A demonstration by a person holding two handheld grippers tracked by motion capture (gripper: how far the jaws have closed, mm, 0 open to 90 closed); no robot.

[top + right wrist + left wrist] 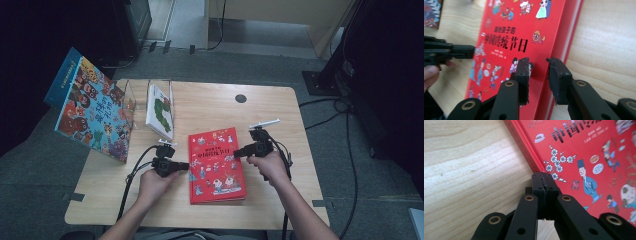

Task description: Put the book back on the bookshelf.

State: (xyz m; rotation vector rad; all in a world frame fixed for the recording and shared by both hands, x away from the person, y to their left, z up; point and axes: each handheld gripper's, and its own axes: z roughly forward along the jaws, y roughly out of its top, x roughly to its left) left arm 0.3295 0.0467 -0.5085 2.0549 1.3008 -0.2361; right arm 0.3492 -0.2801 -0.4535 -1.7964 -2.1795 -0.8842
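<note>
Red and glossy, the hardcover book (216,165) is lying flat on the pale wooden table (270,115), a little toward the near edge and roughly midway between the left and right edges, its illustrated cover facing up. The left hand-held gripper (187,165) is sitting at the book's left edge, and the left gripper view is showing its two black jaws pressed fully together with nothing between them, their tips resting right at the red cover's border (541,167). The right hand-held gripper (237,152) is hovering at the book's right edge near the far corner; in the right gripper view its jaws are standing partly apart over that edge of the cover (524,30), with no pad visibly pressing on it, so it is holding nothing. Toward the far left corner of the table a white book with green artwork (160,111) is standing in a clear rack (131,95), and a large blue picture book (90,105) is leaning tilted just beyond the table's left edge.
</note>
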